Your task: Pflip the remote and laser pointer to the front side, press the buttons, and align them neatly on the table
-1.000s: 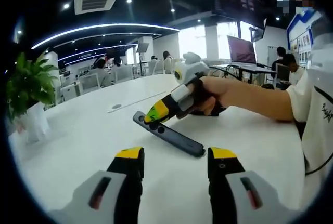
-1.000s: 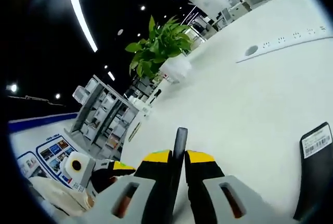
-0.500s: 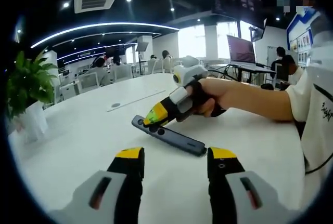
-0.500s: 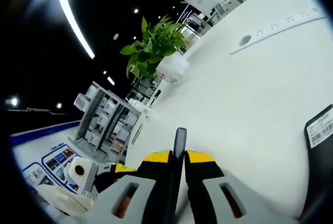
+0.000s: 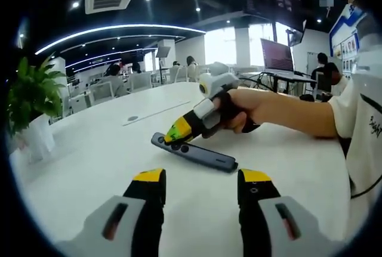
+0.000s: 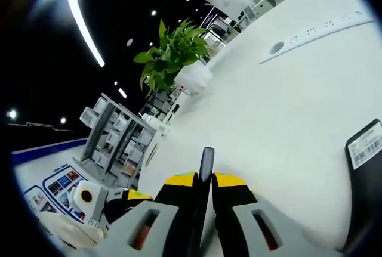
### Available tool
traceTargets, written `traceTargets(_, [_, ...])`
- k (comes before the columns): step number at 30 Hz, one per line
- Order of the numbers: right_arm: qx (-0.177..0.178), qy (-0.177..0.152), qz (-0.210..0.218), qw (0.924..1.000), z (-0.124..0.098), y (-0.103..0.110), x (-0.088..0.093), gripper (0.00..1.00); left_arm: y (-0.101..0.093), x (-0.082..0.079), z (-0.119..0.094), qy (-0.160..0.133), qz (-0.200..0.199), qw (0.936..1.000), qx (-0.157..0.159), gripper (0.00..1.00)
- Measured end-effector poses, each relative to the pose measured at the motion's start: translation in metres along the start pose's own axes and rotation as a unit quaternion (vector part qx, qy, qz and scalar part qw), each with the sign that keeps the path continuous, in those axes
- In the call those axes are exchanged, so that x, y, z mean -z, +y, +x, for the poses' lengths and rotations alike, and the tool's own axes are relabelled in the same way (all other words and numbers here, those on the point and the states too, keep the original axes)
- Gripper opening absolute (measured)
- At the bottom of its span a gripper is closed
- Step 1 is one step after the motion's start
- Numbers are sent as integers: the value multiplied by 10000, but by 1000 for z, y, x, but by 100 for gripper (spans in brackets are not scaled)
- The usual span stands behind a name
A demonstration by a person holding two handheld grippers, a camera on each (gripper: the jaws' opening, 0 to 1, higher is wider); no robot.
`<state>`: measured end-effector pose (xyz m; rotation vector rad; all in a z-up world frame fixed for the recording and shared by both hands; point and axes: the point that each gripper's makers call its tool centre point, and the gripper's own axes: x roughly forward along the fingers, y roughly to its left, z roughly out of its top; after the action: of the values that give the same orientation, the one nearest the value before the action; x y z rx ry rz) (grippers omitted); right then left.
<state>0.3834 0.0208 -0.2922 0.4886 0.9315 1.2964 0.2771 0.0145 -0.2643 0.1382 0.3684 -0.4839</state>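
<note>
In the left gripper view, our left gripper (image 5: 202,180) hovers open over the white table (image 5: 89,161); beyond it our right gripper (image 5: 175,133) pinches one end of the dark pointer (image 5: 197,154).

In the right gripper view, the jaws clamp the pointer (image 6: 206,161); the remote (image 6: 364,179) lies label-up at right.

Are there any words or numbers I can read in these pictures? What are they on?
None can be read.
White sticker with a barcode on the black object at the right edge of the right gripper view: print too small.
Posters on the blue wall board: blurred.
Dark marks on the person's white shirt: cut off, unreadable.
</note>
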Motion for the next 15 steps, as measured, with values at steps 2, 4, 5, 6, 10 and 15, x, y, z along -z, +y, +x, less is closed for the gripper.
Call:
traceTargets(2, [4, 29, 48, 10000, 1, -3, 2, 13, -1, 3, 0, 20, -23, 10000, 8, 49])
traceTargets(4, [13, 46, 68, 10000, 2, -4, 4, 13, -1, 3, 0, 23, -27, 10000, 7, 49])
traceTargets(5, [15, 50, 67, 10000, 2, -4, 5, 13, -1, 3, 0, 22, -31, 10000, 7, 49])
traceTargets(6, [12, 59, 71, 10000, 3, -4, 5, 13, -1, 3, 0, 21, -36, 10000, 9, 49])
traceTargets(10, [28, 67, 86, 9999, 3, -5, 6, 13, 0, 5, 0, 35, -51, 10000, 4, 49])
traceTargets(15, [101, 66, 92, 9999, 2, -10, 6, 13, 1, 6, 0, 41, -72, 10000, -11, 49])
